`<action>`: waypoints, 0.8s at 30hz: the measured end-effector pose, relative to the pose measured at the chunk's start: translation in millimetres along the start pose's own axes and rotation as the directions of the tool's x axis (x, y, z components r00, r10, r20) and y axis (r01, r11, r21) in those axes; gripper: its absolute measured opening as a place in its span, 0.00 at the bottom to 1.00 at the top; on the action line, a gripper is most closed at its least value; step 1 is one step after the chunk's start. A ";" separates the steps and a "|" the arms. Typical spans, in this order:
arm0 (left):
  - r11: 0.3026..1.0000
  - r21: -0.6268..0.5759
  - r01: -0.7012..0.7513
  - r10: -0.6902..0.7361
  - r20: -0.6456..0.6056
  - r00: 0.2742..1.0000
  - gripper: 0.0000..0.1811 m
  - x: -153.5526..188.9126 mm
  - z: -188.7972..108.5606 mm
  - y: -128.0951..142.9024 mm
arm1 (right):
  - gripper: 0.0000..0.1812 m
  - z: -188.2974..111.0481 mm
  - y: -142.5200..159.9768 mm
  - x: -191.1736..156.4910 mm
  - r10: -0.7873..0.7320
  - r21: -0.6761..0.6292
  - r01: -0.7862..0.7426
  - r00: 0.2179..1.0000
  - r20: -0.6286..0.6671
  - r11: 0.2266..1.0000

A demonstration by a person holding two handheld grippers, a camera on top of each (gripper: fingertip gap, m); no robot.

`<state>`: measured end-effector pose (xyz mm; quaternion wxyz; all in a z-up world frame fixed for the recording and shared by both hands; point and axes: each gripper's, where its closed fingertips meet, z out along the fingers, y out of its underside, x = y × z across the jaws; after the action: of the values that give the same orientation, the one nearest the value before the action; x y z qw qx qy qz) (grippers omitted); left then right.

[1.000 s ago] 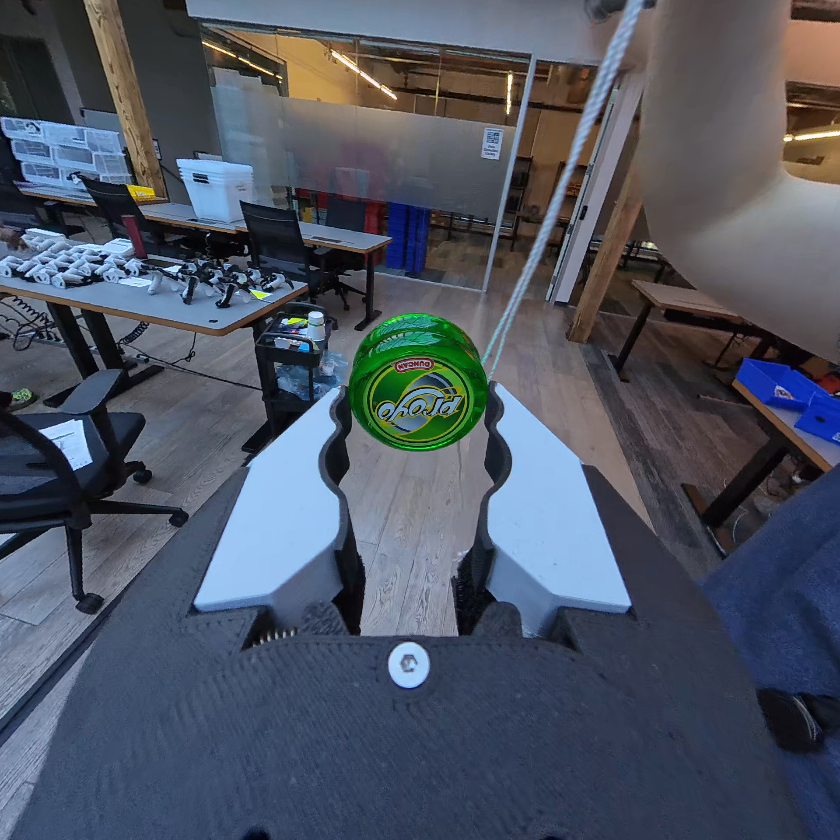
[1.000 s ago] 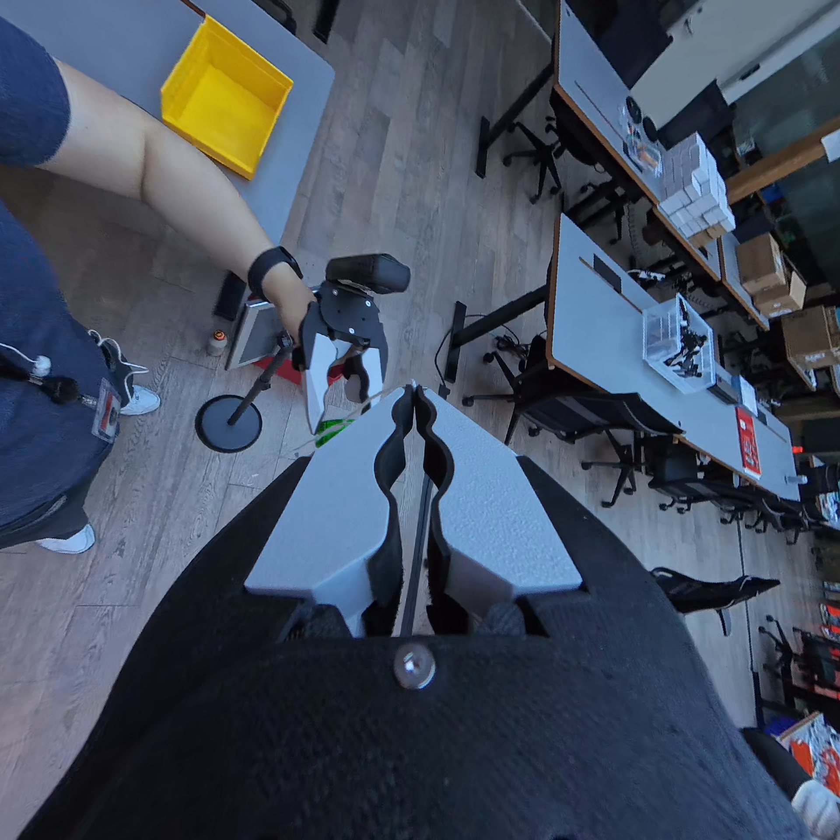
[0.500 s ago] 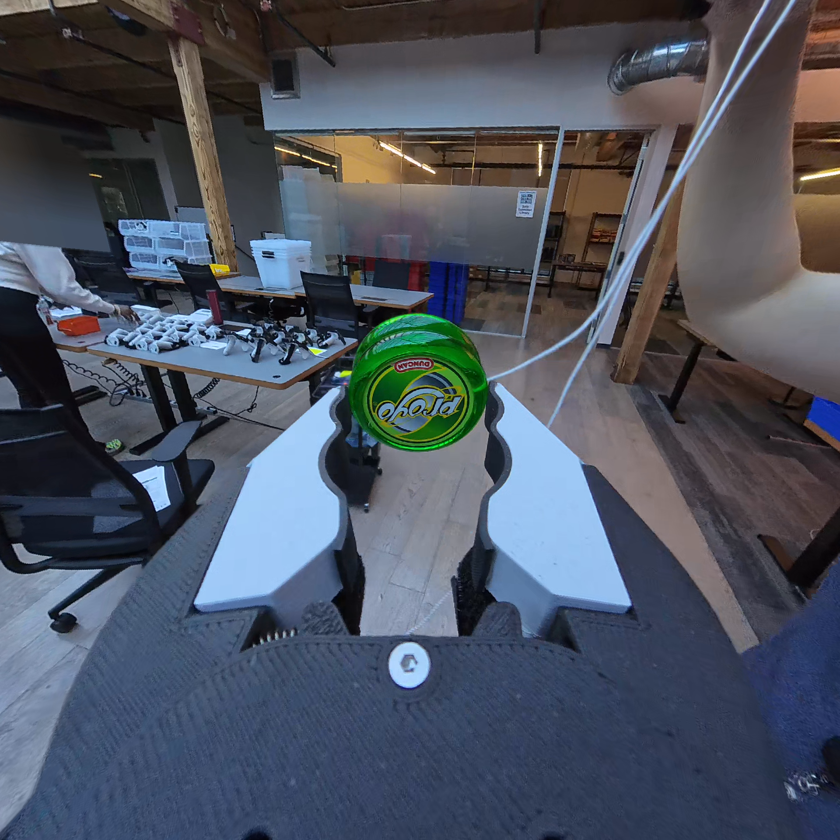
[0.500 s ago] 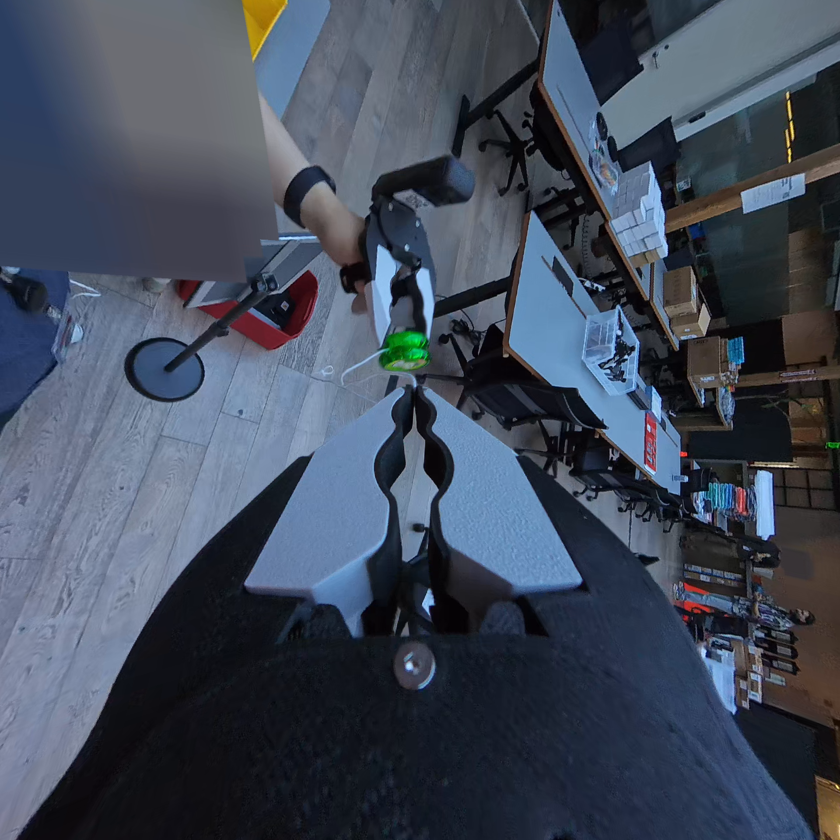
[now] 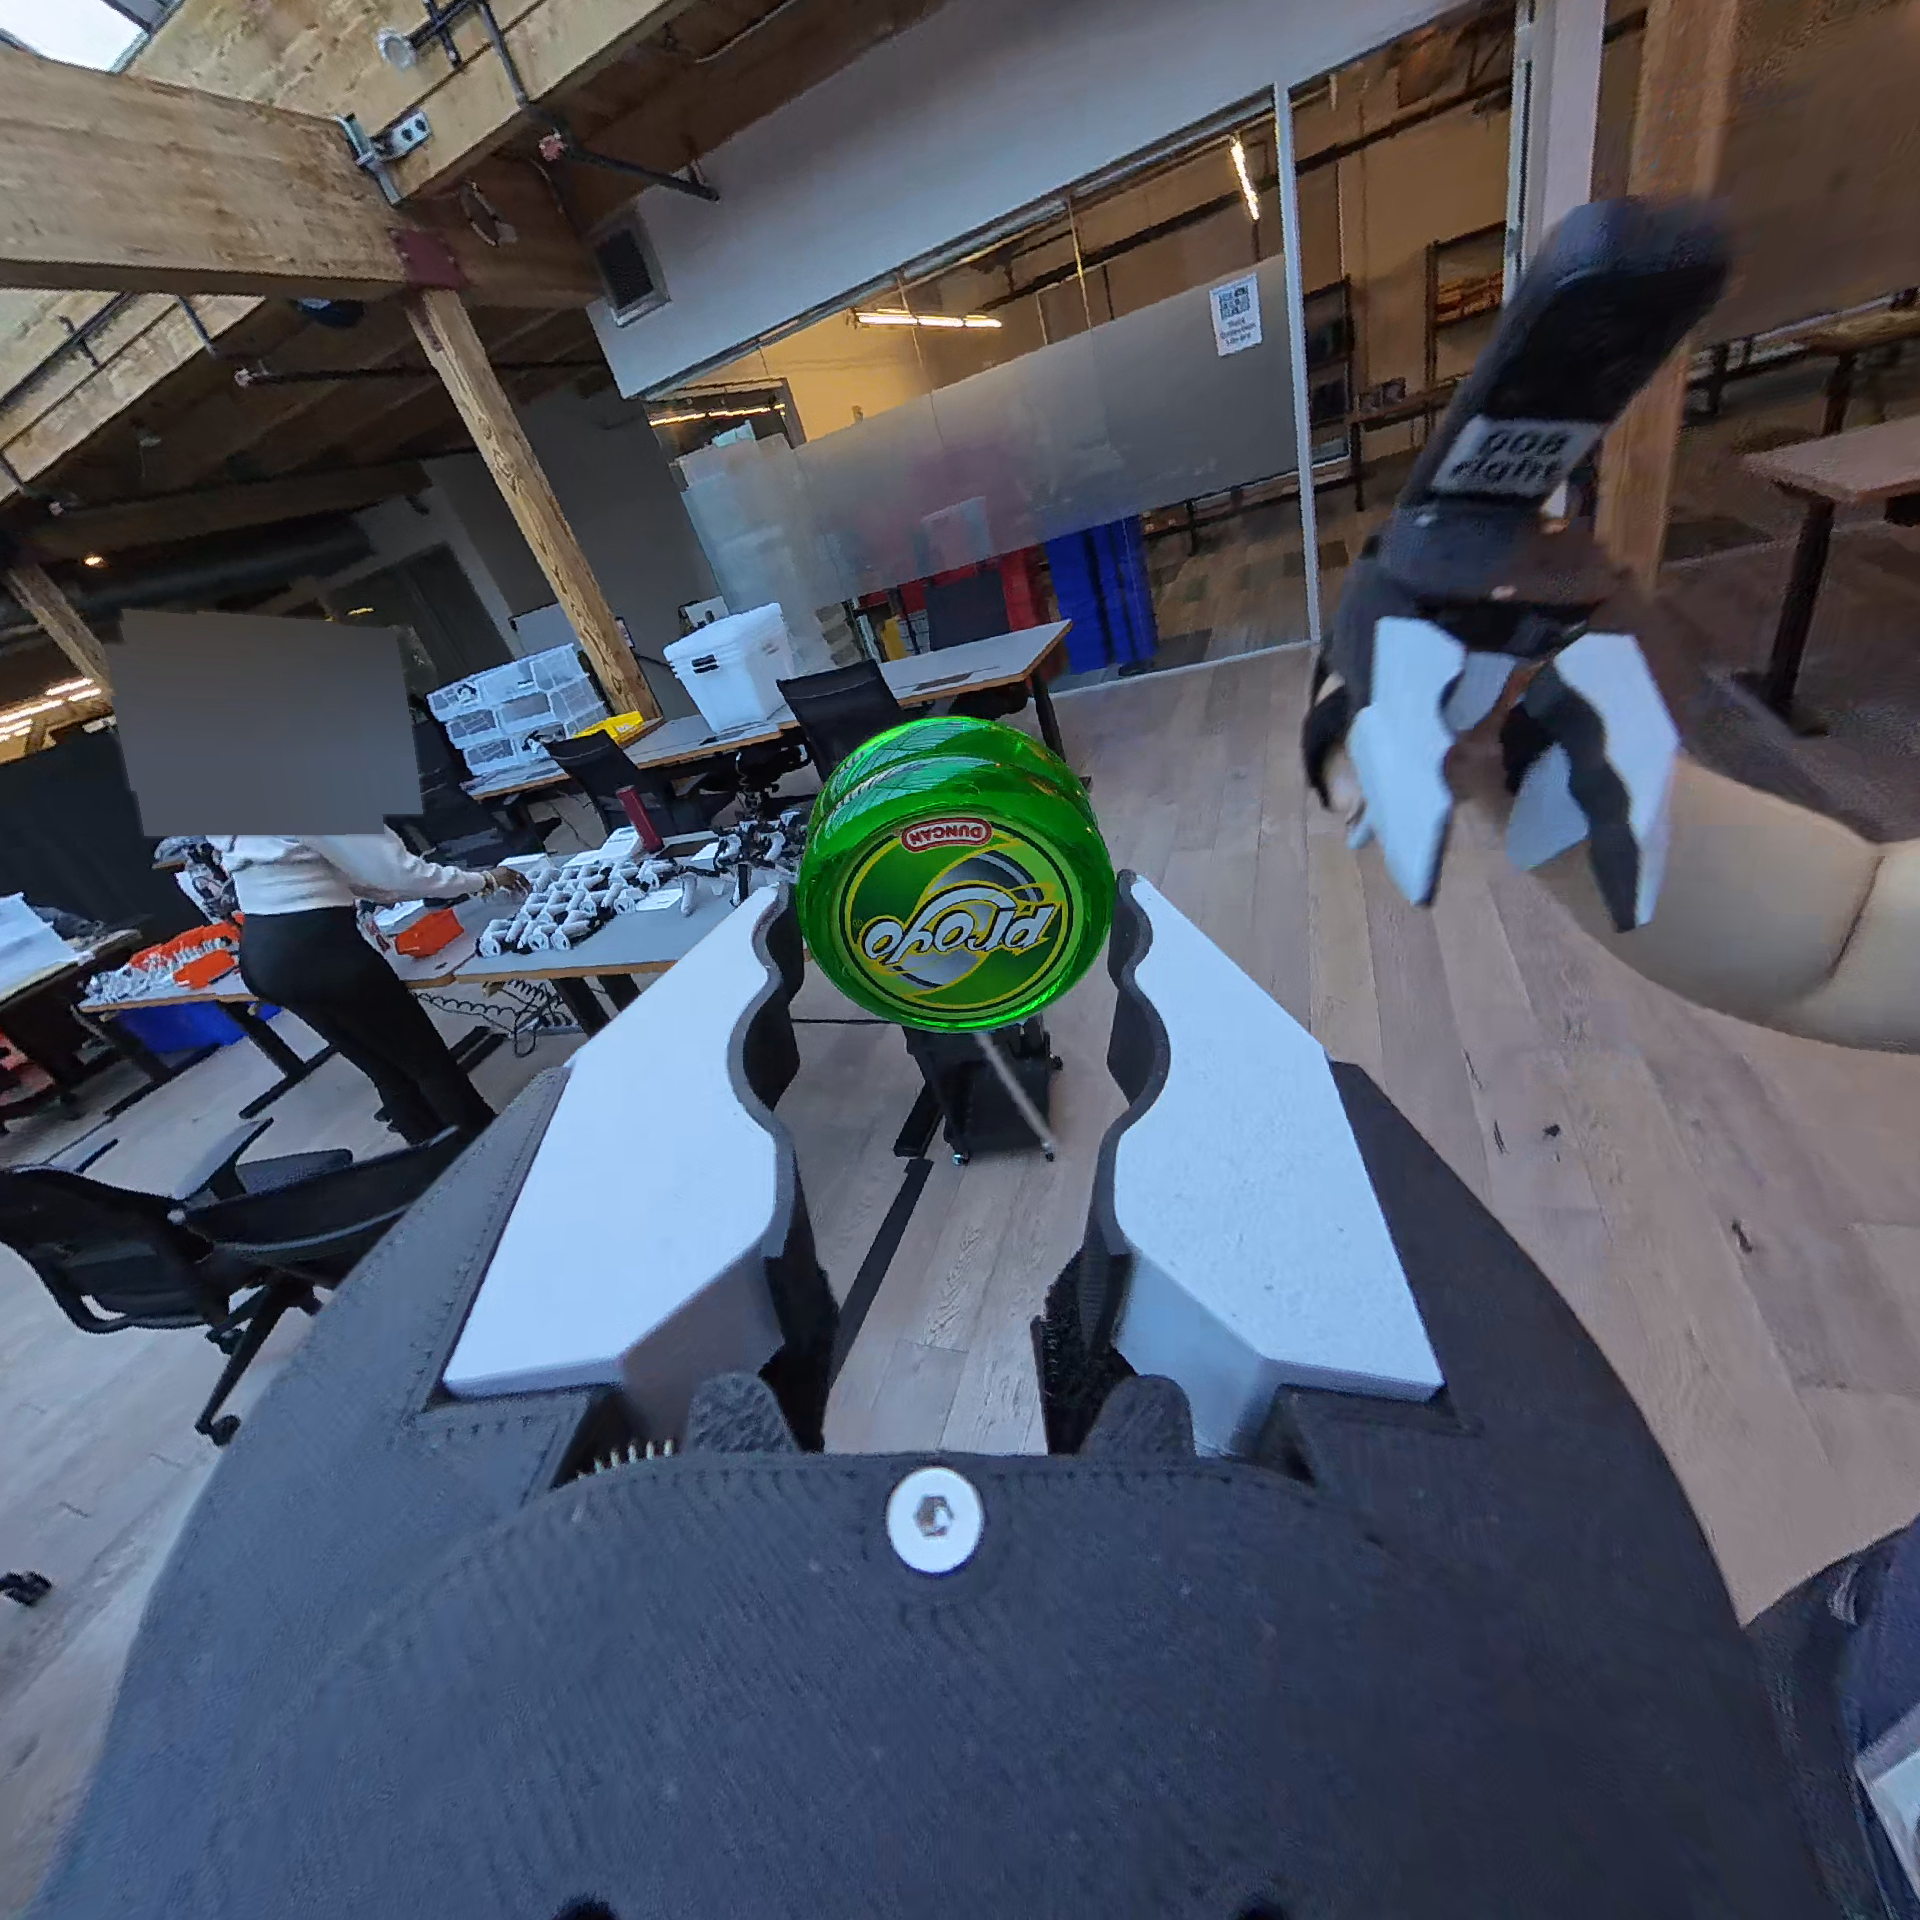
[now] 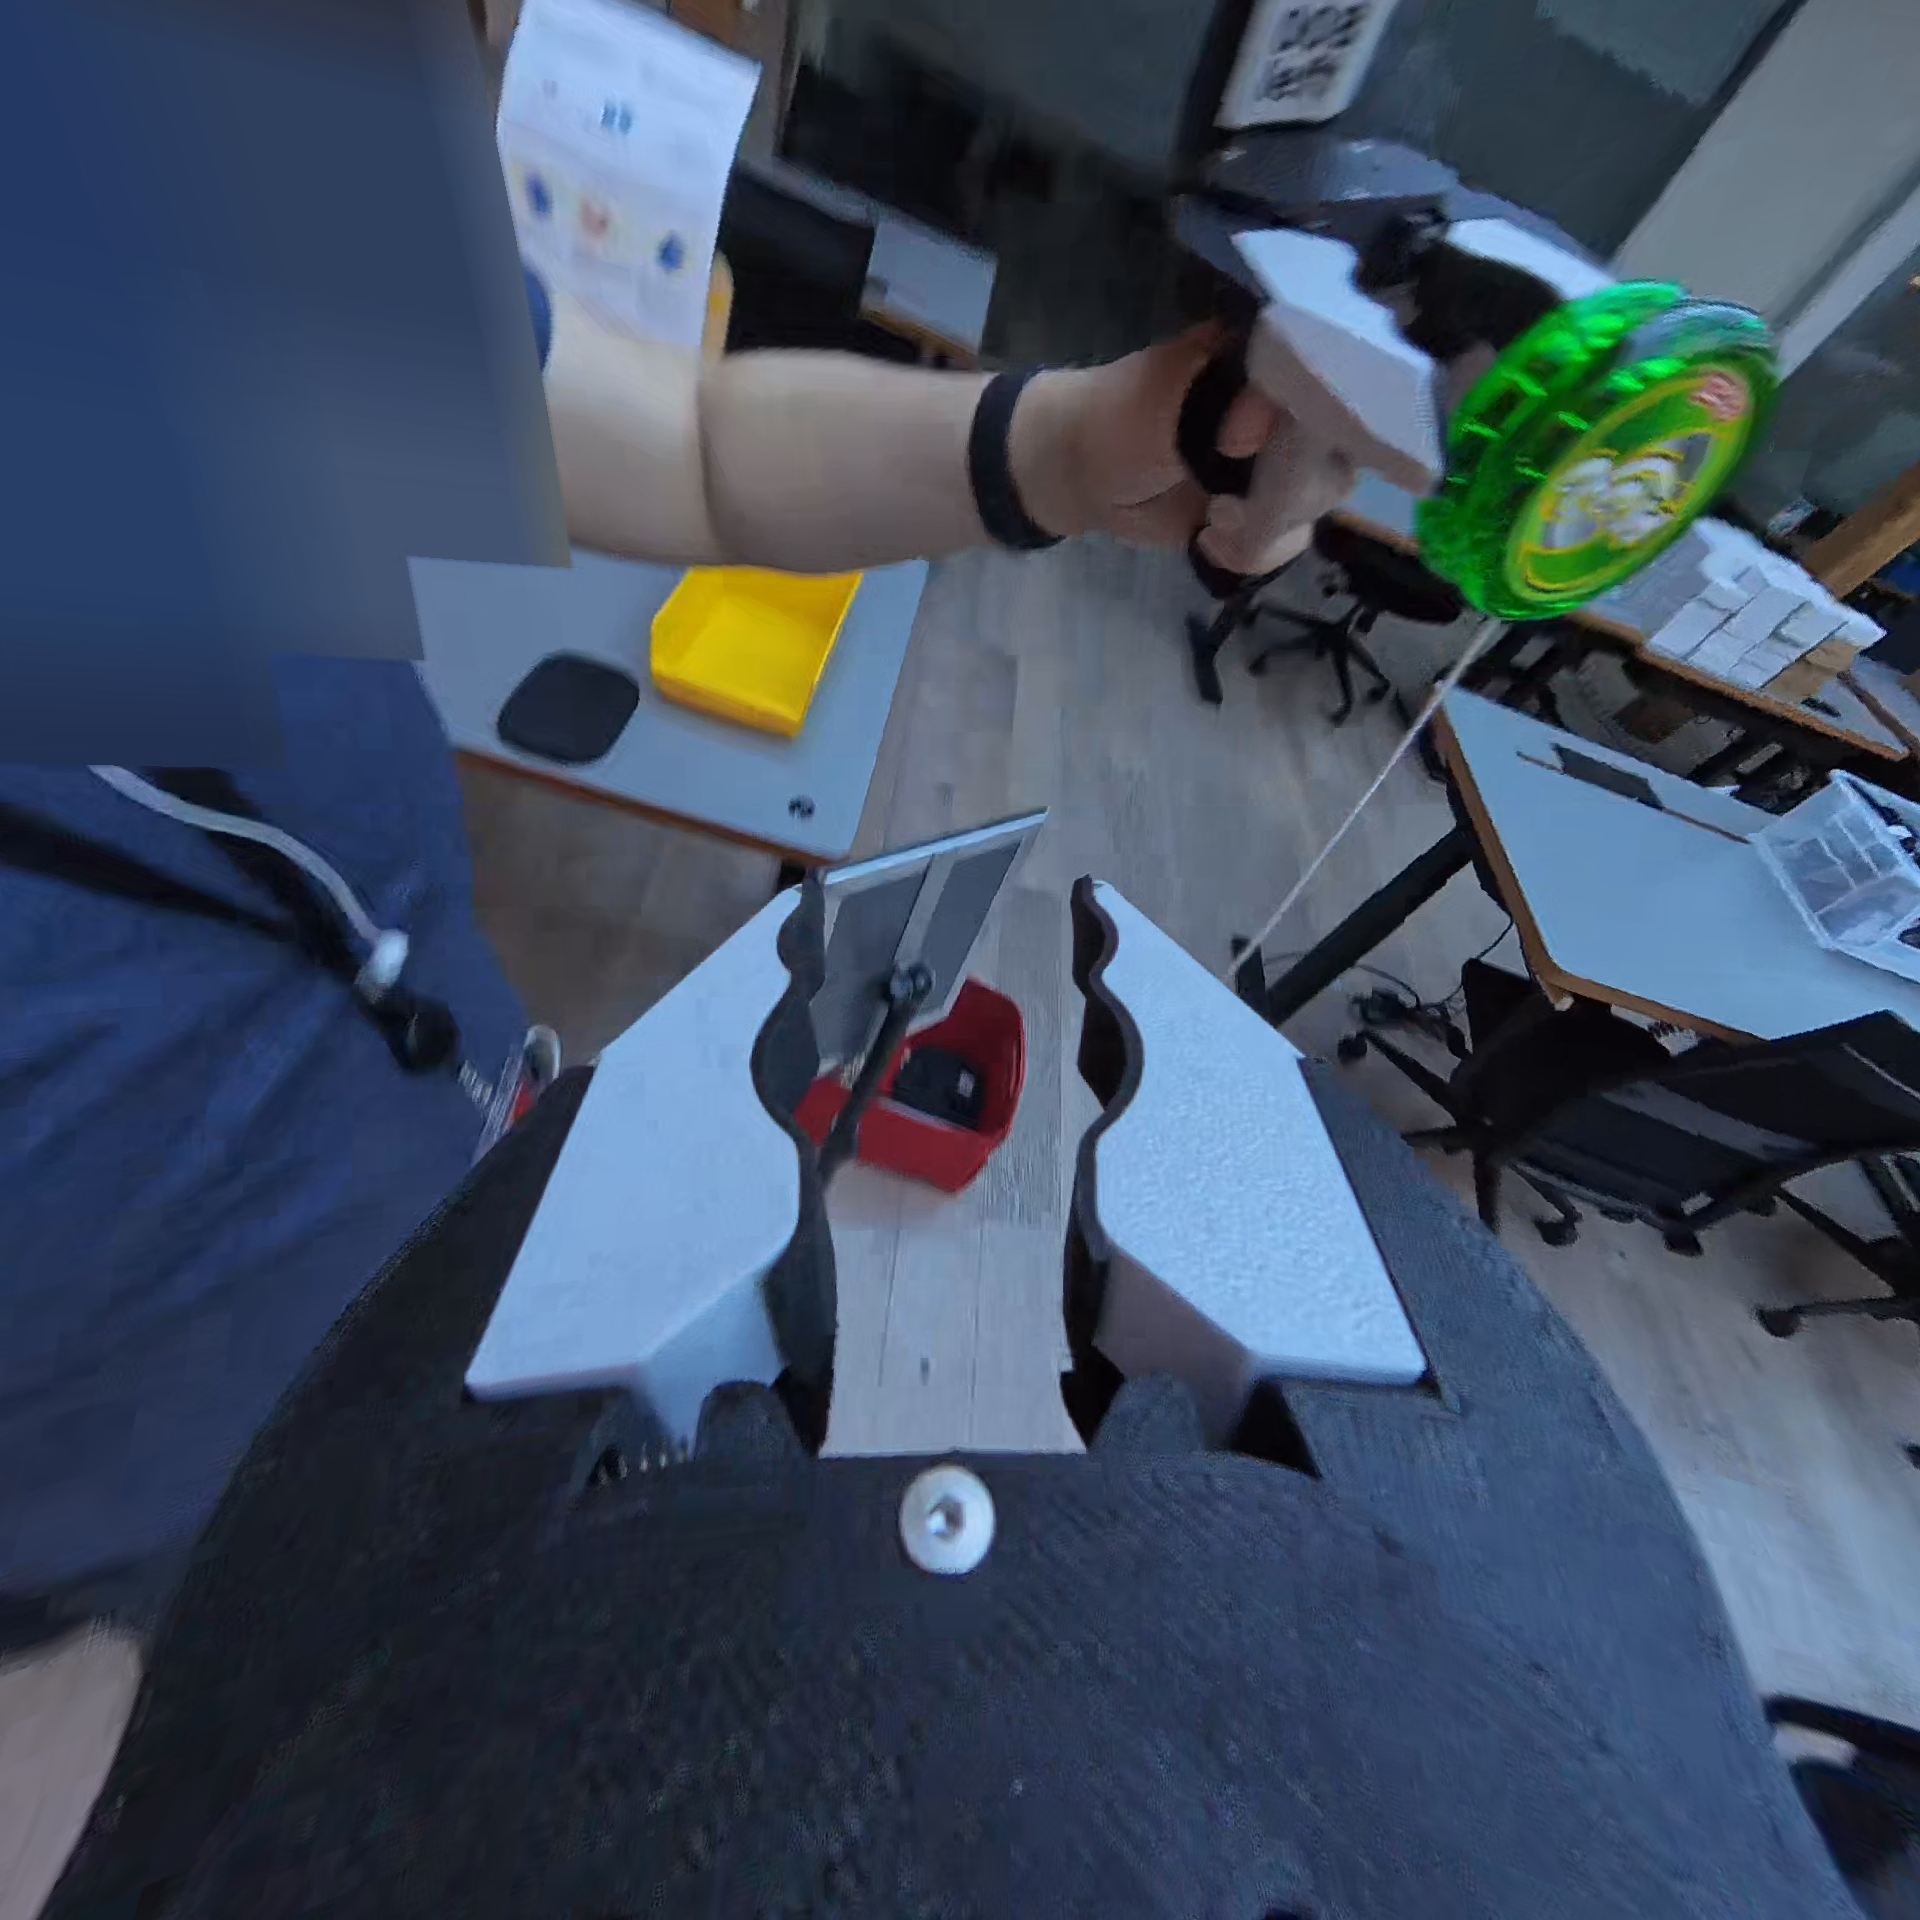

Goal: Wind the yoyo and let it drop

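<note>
The left claw (image 5: 951, 914) is clenched on the translucent green plastic disc yoyo (image 5: 954, 875), held in the air across its two faces, near the fingertips. The yoyo looks light, hard and slick-sided, so I judge a flat-face pinch holds best. Its thin white string (image 6: 1351, 821) hangs limp below it. The right claw (image 6: 940, 914), shut on that string half a second ago, now gapes empty beside the yoyo.

The green yoyo (image 5: 954, 875) is pinched between the left gripper (image 5: 954, 914) tips at frame centre. The right gripper (image 5: 1507, 821), blurry at upper right, seems spread apart. A thin string (image 5: 1018, 1099) is seen below the yoyo.
</note>
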<state>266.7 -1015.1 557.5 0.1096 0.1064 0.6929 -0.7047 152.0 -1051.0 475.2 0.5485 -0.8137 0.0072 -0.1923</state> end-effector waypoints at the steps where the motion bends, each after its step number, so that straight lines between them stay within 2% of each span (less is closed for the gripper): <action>1: 1.000 -0.002 -0.021 0.021 -0.014 1.000 0.32 4.4 3.4 -8.2 | 0.27 5.4 -6.3 18.0 0.063 0.099 -0.058 0.997 -0.049 0.993; 3: 0.998 -0.001 -0.061 0.061 -0.042 0.997 0.32 14.1 9.2 -23.5 | 0.29 16.8 -17.7 50.4 0.183 0.270 -0.152 0.979 -0.095 0.951; 5: 0.996 0.006 -0.090 0.090 -0.062 0.994 0.32 22.8 13.9 -36.0 | 0.30 34.0 -23.9 69.1 0.221 0.367 -0.174 0.971 -0.090 0.914; 9: 0.993 0.010 -0.122 0.122 -0.078 0.989 0.32 31.4 17.6 -50.4 | 0.30 65.4 -30.0 100.4 0.205 0.466 -0.112 0.966 -0.155 0.878; 12: 0.991 0.005 -0.132 0.133 -0.054 0.990 0.32 26.5 12.6 -55.1 | 0.20 75.2 -29.7 101.7 0.202 0.488 -0.121 0.972 -0.118 0.865; 14: 0.991 0.004 -0.131 0.131 -0.025 0.991 0.32 18.9 5.4 -56.2 | 0.01 75.9 -25.0 92.6 0.184 0.475 -0.127 0.980 -0.076 0.871; 17: 0.992 -0.020 -0.124 0.124 0.030 0.992 0.32 2.3 -8.0 -47.1 | 0.00 72.5 -23.3 75.1 0.166 0.453 -0.132 0.985 -0.036 0.882; 20: 0.996 -0.057 -0.062 0.065 0.050 0.997 0.32 -10.4 -17.7 -21.4 | 0.00 63.7 -35.3 56.3 0.079 0.399 -0.042 0.994 -0.077 0.916; 24: 0.996 -0.081 0.032 -0.032 0.001 0.999 0.32 -4.0 -18.8 15.5 | 0.00 50.4 -48.3 59.9 -0.092 0.155 0.125 0.975 -0.205 0.980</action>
<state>275.1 -996.6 543.6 0.1023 0.0909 0.7226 -0.6776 214.0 -1000.3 520.4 0.5999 -0.7412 0.0008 -0.3012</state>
